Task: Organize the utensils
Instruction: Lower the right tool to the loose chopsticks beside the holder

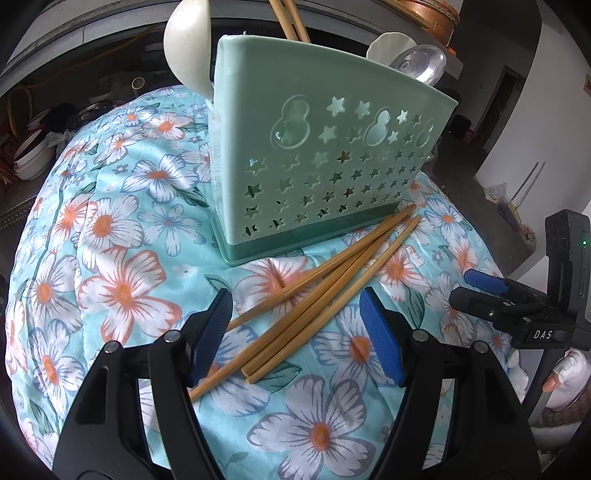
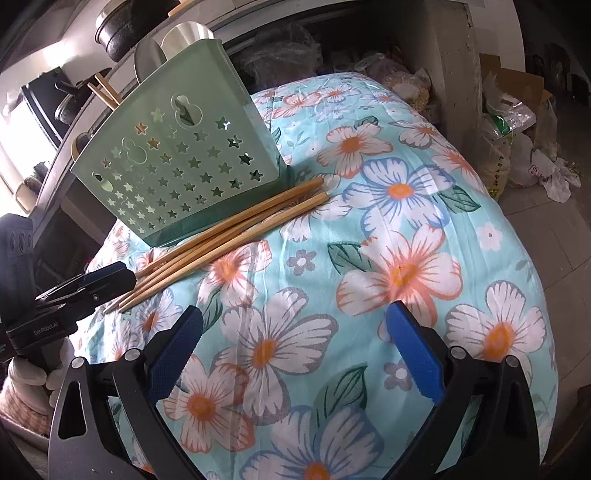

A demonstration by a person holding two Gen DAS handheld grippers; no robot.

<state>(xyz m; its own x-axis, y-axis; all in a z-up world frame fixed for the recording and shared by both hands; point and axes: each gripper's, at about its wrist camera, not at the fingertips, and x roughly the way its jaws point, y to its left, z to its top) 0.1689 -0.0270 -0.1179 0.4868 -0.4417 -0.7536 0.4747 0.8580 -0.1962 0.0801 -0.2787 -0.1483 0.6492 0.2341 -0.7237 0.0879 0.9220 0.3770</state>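
A mint-green utensil holder with star cut-outs stands on the floral cloth. It holds pale spoons, a metal spoon and chopsticks. Several loose bamboo chopsticks lie in a bundle in front of its base. My left gripper is open, its blue pads straddling the near ends of the bundle without touching. My right gripper is open over bare cloth, right of the chopsticks and holder. Each gripper shows in the other's view: the right gripper, the left gripper.
The floral cloth covers a rounded table that drops off at the right. Bags and boxes clutter the floor beyond. Bowls and pots sit on the far left. A gloved hand holds the right gripper's handle.
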